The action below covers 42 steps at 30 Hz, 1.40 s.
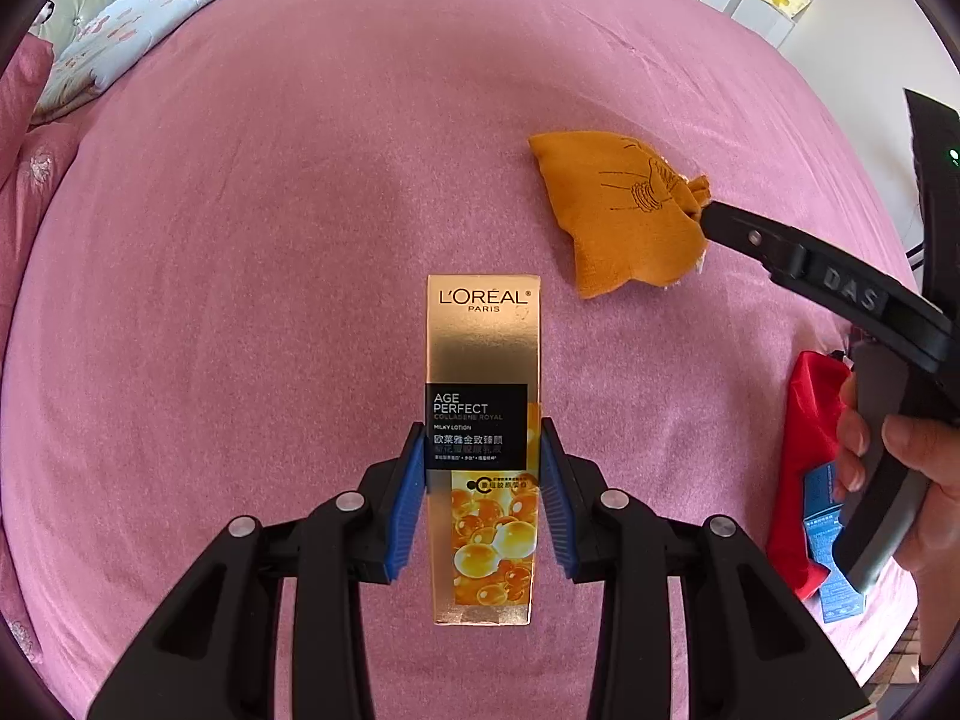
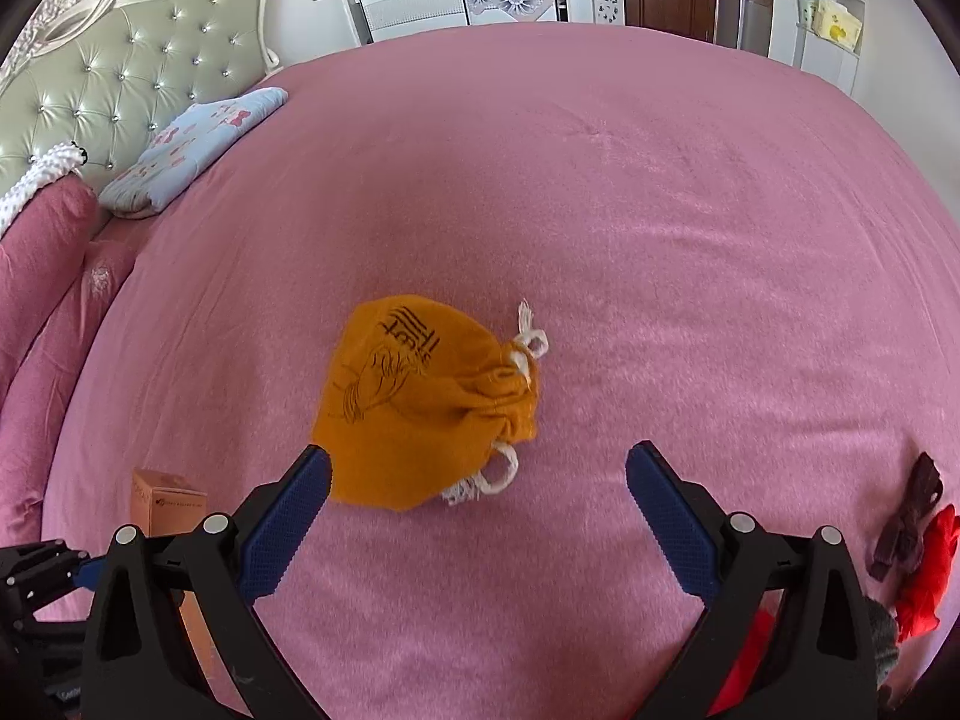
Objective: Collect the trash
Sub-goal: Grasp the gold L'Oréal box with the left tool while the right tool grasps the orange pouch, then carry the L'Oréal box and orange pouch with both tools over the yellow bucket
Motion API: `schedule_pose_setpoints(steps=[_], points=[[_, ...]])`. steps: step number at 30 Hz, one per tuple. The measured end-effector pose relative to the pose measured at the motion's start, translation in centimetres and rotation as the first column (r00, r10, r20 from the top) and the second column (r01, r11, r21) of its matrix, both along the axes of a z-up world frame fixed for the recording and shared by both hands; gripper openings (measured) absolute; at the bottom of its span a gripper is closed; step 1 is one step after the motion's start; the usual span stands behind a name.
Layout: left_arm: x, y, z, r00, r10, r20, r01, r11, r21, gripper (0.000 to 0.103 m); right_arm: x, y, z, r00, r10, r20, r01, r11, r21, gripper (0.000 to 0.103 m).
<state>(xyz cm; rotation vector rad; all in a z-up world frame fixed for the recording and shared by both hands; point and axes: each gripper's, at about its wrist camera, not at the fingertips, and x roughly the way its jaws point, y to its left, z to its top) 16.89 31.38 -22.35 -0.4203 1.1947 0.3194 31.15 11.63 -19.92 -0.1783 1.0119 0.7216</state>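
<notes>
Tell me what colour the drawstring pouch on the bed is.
The drawstring pouch is mustard orange with black line drawings and a white cord, clearest in the right wrist view.

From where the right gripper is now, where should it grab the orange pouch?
Take the orange pouch at its cinched neck, coming down from above with the right gripper fingers either side of the gather. The neck is the narrowest, bunched part; the body lies flat and wide on the bedspread.

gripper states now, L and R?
Left gripper: shut on the gold lotion box.
Right gripper: open, holding nothing, near the orange pouch.
</notes>
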Motion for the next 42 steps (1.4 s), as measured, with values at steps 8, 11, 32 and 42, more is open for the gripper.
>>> schedule_pose_setpoints(steps=[8,11,32,42], points=[[1.9,2.1,-1.9,0.999,0.042,-0.003,-0.042,0.998,-0.047,0.036,2.7,4.3,-3.6,0.997,0.024,-0.079,-0.025,1.0,-0.017,0.071],[2.6,2.6,-2.5,0.998,0.056,-0.003,-0.056,0.996,-0.062,0.036,2.3,4.4,-3.8,0.998,0.029,-0.051,-0.031,0.999,-0.044,0.062],[-8.7,-6.6,2.5,0.999,0.029,-0.036,-0.034,0.988,-0.148,0.036,-14.5,-8.5,5.9,0.989,0.125,-0.074,-0.124,0.992,0.015,0.039],[-14.4,-15.9,7.0,0.995,-0.095,-0.014,0.091,0.979,-0.18,0.036,-22.8,-19.0,10.2,0.996,-0.007,-0.087,0.01,1.0,0.027,0.04]])
